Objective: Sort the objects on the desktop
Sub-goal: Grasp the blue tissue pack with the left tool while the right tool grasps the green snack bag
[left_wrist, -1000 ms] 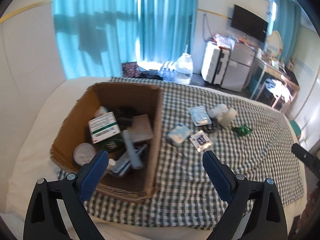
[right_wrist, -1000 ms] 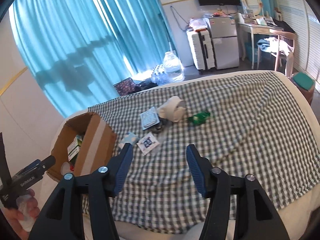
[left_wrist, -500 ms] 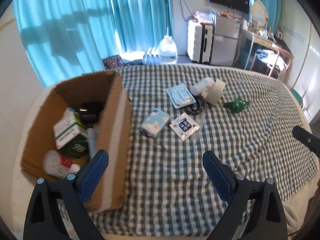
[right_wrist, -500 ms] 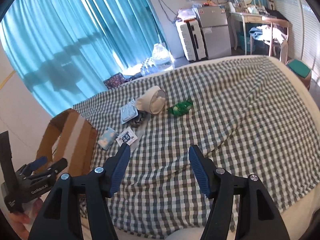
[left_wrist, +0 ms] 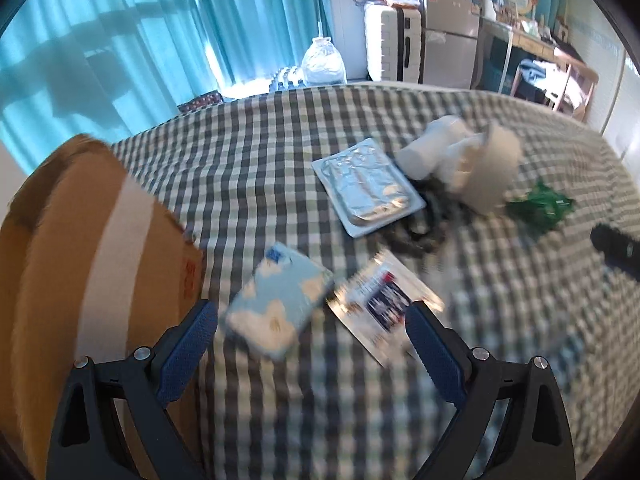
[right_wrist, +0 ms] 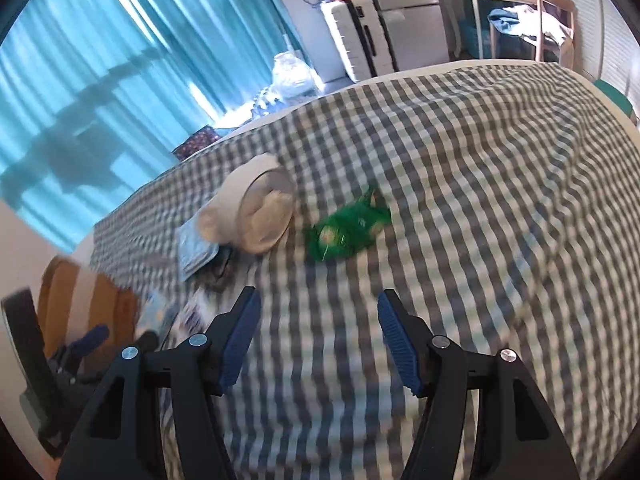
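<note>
My left gripper [left_wrist: 311,334] hangs open just above a light-blue tissue pack [left_wrist: 278,306] and a clear packet with a dark label [left_wrist: 384,306], nothing between its jaws. Beyond them lie a silver blister tray [left_wrist: 366,184], a white bottle [left_wrist: 430,148], a roll of tape [left_wrist: 486,178], a dark tangle [left_wrist: 424,226] and a green wrapper [left_wrist: 540,206]. The cardboard box [left_wrist: 60,280] stands at the left. My right gripper [right_wrist: 318,330] is open and empty, short of the green wrapper [right_wrist: 346,232] and the tape roll [right_wrist: 260,210].
A checked cloth [right_wrist: 480,200] covers the surface, bare on its right half. Behind it are blue curtains [left_wrist: 120,40], a water jug [left_wrist: 322,62], a white suitcase [left_wrist: 394,44] and a desk [left_wrist: 540,48]. The left gripper [right_wrist: 80,346] shows at the right wrist view's lower left.
Both grippers have dropped closer to the cloth and moved right, away from the box. The box's inside has left the left wrist view; the tissue pack and green wrapper loom larger.
</note>
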Demonstrator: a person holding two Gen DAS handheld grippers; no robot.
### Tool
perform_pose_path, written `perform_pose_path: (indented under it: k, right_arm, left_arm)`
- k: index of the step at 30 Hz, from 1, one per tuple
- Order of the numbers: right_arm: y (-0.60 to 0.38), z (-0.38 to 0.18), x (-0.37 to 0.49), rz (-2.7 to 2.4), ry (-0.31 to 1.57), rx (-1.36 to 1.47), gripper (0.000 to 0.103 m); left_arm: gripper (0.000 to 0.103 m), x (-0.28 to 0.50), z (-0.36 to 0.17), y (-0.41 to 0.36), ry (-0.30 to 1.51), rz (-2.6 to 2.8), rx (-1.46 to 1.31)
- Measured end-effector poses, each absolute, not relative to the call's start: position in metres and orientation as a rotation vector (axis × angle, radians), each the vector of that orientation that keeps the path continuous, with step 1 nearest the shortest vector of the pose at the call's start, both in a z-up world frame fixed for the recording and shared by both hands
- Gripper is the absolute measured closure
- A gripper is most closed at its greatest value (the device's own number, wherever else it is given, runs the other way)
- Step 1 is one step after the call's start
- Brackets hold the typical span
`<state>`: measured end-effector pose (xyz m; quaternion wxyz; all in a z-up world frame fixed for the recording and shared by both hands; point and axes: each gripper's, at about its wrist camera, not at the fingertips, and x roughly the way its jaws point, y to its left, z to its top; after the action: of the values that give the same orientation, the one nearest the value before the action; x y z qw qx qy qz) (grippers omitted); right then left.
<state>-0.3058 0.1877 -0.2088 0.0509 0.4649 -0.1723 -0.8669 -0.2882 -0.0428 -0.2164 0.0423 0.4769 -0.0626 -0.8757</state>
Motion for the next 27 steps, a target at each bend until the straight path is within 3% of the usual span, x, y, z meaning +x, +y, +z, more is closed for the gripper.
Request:
perform_pose_path:
  k: [9, 12, 14, 18, 20, 24, 27]
  right_arm:
    - [0.196, -0.257, -0.370, -2.656, -0.701, 1.524, 0.042]
    - [0.194, -0.263, -0.375, -2.675, -0.653, 1.484, 0.042]
    - [0.194, -0.261, -0.372, -2.682, -0.625, 1.468, 0.065]
    - [0.199, -0.255, -0.349, -2.663, -0.587, 1.474, 0.067]
    - [0.201, -0.250, -0.333, -2.655, -0.569, 1.469, 0.067]
    - [0.199, -0.240, -0.299, -2.605, -0.489, 1.467, 0.067]
    - [0.201, -0.234, -0.275, -2.585, -0.476, 1.459, 0.067]
  left_arm:
    - [0.006, -0.319, -0.254, -0.051, -0.297, -2.681, 1.515]
    - [0.006, -0.324, -0.262, -0.055, -0.301, -2.690, 1.541]
    - [0.006, -0.328, -0.264, -0.059, -0.281, -2.697, 1.563]
    - [0.006, -0.322, -0.264, -0.060, -0.251, -2.707, 1.630]
    - [0.013, -0.316, -0.267, -0.064, -0.194, -2.698, 1.684]
    - [0.043, -0.302, -0.267, -0.081, -0.025, -2.676, 1.696]
    - [0.047, -0.288, -0.262, -0.080, -0.047, -2.647, 1.712]
